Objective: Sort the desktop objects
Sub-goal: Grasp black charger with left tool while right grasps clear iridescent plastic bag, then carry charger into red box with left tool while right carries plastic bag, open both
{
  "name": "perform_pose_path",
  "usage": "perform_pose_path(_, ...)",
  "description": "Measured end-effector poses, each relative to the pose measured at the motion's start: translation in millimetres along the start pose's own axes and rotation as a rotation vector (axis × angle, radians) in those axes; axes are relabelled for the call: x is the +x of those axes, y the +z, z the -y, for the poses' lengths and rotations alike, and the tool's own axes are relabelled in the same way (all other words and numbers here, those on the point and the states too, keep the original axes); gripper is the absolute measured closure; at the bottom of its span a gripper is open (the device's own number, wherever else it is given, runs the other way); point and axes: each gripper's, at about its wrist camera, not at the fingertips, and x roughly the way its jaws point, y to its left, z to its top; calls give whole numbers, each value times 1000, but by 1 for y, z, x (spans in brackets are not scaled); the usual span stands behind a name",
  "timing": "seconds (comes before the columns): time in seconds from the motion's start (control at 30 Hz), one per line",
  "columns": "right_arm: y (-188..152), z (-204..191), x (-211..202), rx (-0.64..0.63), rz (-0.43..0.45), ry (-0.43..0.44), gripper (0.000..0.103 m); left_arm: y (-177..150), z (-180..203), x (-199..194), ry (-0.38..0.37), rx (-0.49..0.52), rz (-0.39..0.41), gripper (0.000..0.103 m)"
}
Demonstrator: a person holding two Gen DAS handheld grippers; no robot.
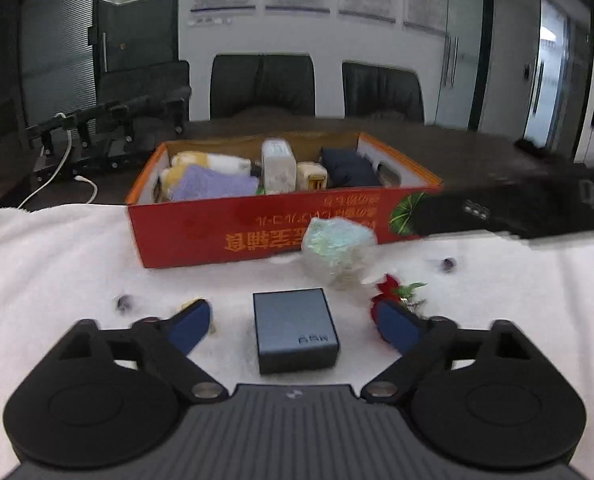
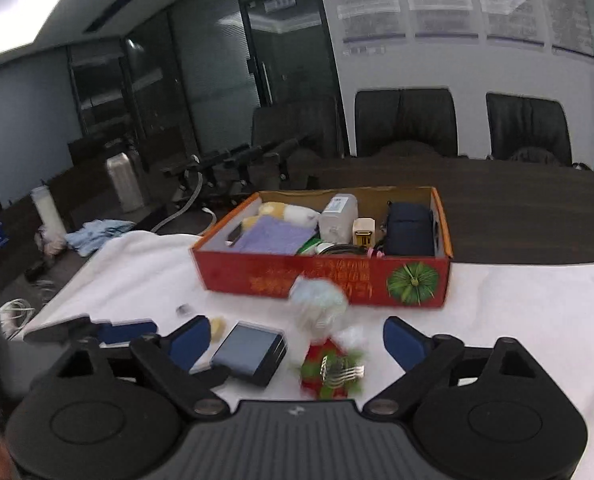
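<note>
A small grey-blue box (image 1: 296,330) lies on the white cloth (image 1: 57,264) between the blue fingers (image 1: 189,326) of my left gripper (image 1: 295,322), which is open and not touching it. My right gripper (image 2: 297,340) is open above the same box (image 2: 250,351) and a red-and-green ornament (image 2: 331,368); its pads touch neither. A crumpled clear wrapper (image 1: 337,252) (image 2: 317,304) sits in front of the red cardboard box (image 1: 217,236) (image 2: 249,276). That box holds a purple cloth (image 2: 273,236), a white bottle (image 2: 339,216) and a dark pouch (image 2: 409,230).
Small dark beads (image 1: 123,303) (image 1: 449,265) lie on the cloth. A dark blurred shape (image 1: 537,208) crosses the right of the left wrist view. Black chairs (image 2: 405,120) stand behind the dark table (image 2: 517,208). A metal flask (image 2: 123,180), cables and a blue rag (image 2: 97,232) sit at the left.
</note>
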Motion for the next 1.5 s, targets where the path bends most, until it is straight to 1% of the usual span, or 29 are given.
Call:
perform_pose_path(0.03,8,1,17,-2,-24,-2,27,0,1,8,4,13,-9,17)
perform_pose_path(0.07,16,2,34,-7,-47,-12,30,0,2,16,10,14,-21,21)
perform_pose_path(0.13,26,3,64,-23,-87,-31,31,-2,0,28,-3,4,-40,24)
perform_pose_path(0.23,29,5,106,-56,-155,-61,34,-8,-1,40,25,29,-55,36)
perform_pose_path(0.3,28,7,128,-69,-187,-99,36,-10,-4,46,-7,20,-69,41)
perform_pose_path(0.37,26,14,142,-50,-207,-104,39,-10,-4,48,-10,18,-69,45)
perform_pose_path(0.4,24,18,148,-32,-220,-87,47,-11,-3,49,-4,25,-64,45)
perform_pose_path(0.43,22,22,152,-8,-235,-60,59,-11,-2,48,-2,30,-63,46)
perform_pose_path(0.47,21,26,155,22,-248,-24,74,-11,-1,47,-1,30,-64,46)
perform_pose_path(0.5,20,27,154,42,-245,-7,78,-12,-1,45,-6,28,-67,46)
perform_pose_path(0.57,21,23,144,19,-217,-13,80,-14,-5,37,-21,12,-74,47)
perform_pose_path(0.63,24,16,125,-14,-164,-15,80,-20,-9,23,-25,-2,-75,47)
perform_pose_path(0.73,25,6,78,-58,-63,2,80,-31,-14,-11,-27,-17,-28,47)
perform_pose_path(0.8,16,2,45,-83,-10,11,80,-40,-16,-38,-31,-27,12,48)
perform_pose_path(0.83,10,0,31,-87,4,10,80,-44,-17,-49,-36,-34,25,48)
perform_pose_path(0.93,-18,-7,-2,-110,1,31,79,-59,-15,-79,-53,-10,61,48)
perform_pose_path(1.03,-55,-18,-27,-150,-39,52,79,-80,-15,-103,-58,-31,70,49)
perform_pose_path(1.1,-76,-25,-42,-171,-56,63,79,-91,-15,-114,-60,-38,71,49)
perform_pose_path(1.23,-112,-33,-59,-167,-107,90,79,-113,-14,-124,-32,-38,53,49)
perform_pose_path(1.3,-124,-37,-61,-164,-130,96,79,-123,-12,-125,-11,-29,34,48)
perform_pose_path(1.37,-131,-41,-64,-174,-133,92,79,-128,-10,-126,5,-21,26,48)
perform_pose_path(1.43,-132,-43,-68,-180,-120,80,79,-128,-10,-129,14,-31,38,49)
perform_pose_path(1.5,-128,-43,-73,-178,-90,69,80,-122,-12,-133,10,-44,65,49)
